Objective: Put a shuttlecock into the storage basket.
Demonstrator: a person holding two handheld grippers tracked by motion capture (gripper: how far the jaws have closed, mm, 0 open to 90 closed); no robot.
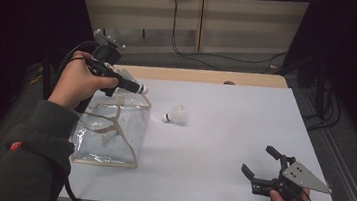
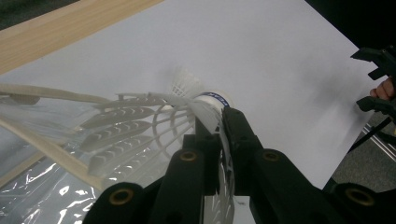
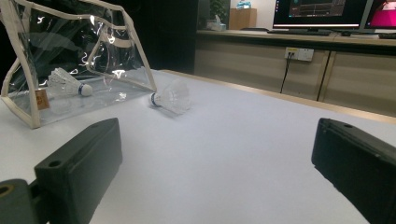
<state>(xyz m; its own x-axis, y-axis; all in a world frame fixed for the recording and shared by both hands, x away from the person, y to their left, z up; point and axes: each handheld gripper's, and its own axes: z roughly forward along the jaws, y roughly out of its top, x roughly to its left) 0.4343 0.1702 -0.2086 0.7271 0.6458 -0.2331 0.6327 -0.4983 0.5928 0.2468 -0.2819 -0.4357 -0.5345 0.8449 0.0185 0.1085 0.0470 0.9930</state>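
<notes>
Left tongs [image 1: 137,88] gripped a shuttlecock [image 2: 205,109] above the clear bag [image 1: 113,129].
Right tongs [image 1: 259,164] stood open, empty, near the worktop [image 1: 223,135]; a second shuttlecock [image 1: 177,115] lay there.

1. The shuttlecock [image 2: 205,105] in the left claw [image 2: 219,140] is showing white feathers and a white cork with a dark blue band.
2. The loose shuttlecock [image 1: 176,115] is looking the same: white with a dark band.
3. The pouch [image 1: 113,129] is reading as clear plastic with cream edging and a small tan tag.
4. The bench [image 1: 233,136] is showing pale grey-white on top with a light wood strip at the far edge.
5. Both claws are looking matte black; the right claw [image 1: 259,162] is carrying a grey plate.
6. The person's sleeve [image 1: 35,151] is looking dark grey with a red patch.
</notes>
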